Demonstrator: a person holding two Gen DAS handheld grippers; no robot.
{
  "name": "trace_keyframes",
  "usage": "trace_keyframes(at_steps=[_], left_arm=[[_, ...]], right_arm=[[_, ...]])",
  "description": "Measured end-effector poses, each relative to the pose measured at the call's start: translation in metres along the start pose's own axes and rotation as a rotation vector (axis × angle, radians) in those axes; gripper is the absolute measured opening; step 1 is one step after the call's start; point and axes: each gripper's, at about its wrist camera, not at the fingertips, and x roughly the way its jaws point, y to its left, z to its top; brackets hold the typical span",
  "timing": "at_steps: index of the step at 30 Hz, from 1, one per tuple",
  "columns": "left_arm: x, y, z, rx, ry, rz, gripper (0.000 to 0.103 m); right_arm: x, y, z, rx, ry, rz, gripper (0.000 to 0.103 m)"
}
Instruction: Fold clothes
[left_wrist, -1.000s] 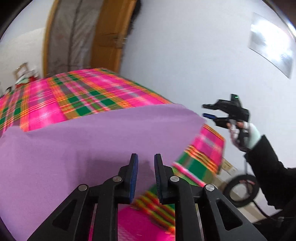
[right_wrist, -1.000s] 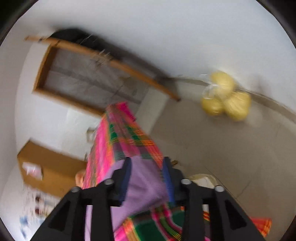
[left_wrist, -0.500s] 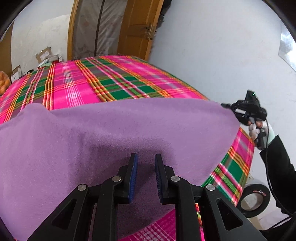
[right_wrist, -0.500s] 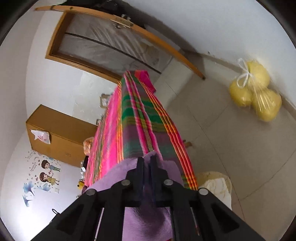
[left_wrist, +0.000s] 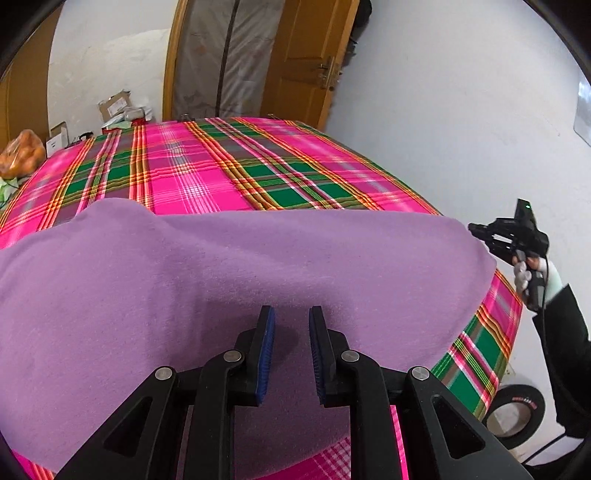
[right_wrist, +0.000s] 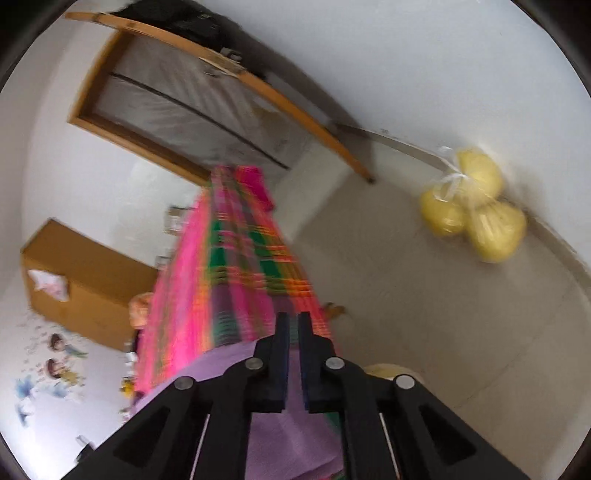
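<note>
- The purple cloth, a soft, fleecy piece whose garment type I cannot make out, lies spread across the near end of the bed. Its far edge runs from side to side and its right corner reaches the bed's right edge.
- It looks mostly flat, with a gentle hump at the far left and shallow ripples across the middle. No seams, sleeves or collar show.
- I judge the step in hand to be laying the cloth down and letting go, so that it rests flat before the next fold.
- The right gripper sits at the cloth's right corner. Its jaws have just been opening and now stand a narrow slit apart. Purple shows through the lower slit, but the pads do not seem to press on it.
- The left gripper hangs over the cloth's near middle with its jaws partly apart. I cannot tell whether any fabric is pinched lower down.
- The next move calls for freeing both tools, smoothing the hump, then taking two matching corners and carrying them across evenly.
- A plaid sheet covers the bed. A person's gloved hand holds the right tool beyond the bed's right edge.
</note>
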Motion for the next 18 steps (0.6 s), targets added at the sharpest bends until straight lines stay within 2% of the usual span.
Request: trace_keyframes(at_steps=[1, 3, 6, 9, 10, 12, 15, 17, 18], left_arm=[[-0.001, 0.000, -0.001, 0.002, 0.000, -0.002, 0.019], [0.001, -0.003, -0.002, 0.014, 0.006, -0.004, 0.020], [0.005, -0.008, -0.004, 0.037, 0.017, 0.000, 0.020], [0.003, -0.011, -0.005, 0.052, 0.019, 0.001, 0.020], [0.002, -0.011, -0.006, 0.055, 0.018, 0.004, 0.020], [-0.002, -0.009, -0.007, 0.057, 0.013, 0.020, 0.020], [-0.006, -0.001, -0.006, 0.040, 0.006, 0.050, 0.020], [-0.008, 0.006, -0.007, 0.021, 0.006, 0.070, 0.020], [-0.010, 0.010, -0.007, 0.014, 0.009, 0.079, 0.020]], right_arm=[[-0.002, 0.002, -0.006, -0.006, 0.010, 0.012, 0.023], [-0.005, 0.004, -0.019, -0.018, 0.036, 0.021, 0.029], [0.004, -0.002, -0.040, -0.038, 0.097, -0.050, 0.029], [0.002, -0.015, -0.044, -0.016, 0.098, -0.203, 0.009], [-0.004, -0.015, -0.042, -0.004, 0.069, -0.218, 0.009], [-0.022, 0.001, -0.039, -0.033, -0.003, -0.149, 0.009], [-0.030, 0.048, -0.044, -0.178, -0.049, -0.028, 0.010], [-0.025, 0.077, -0.052, -0.278, -0.041, 0.014, 0.020], [-0.015, 0.083, -0.057, -0.311, -0.006, -0.008, 0.028]])
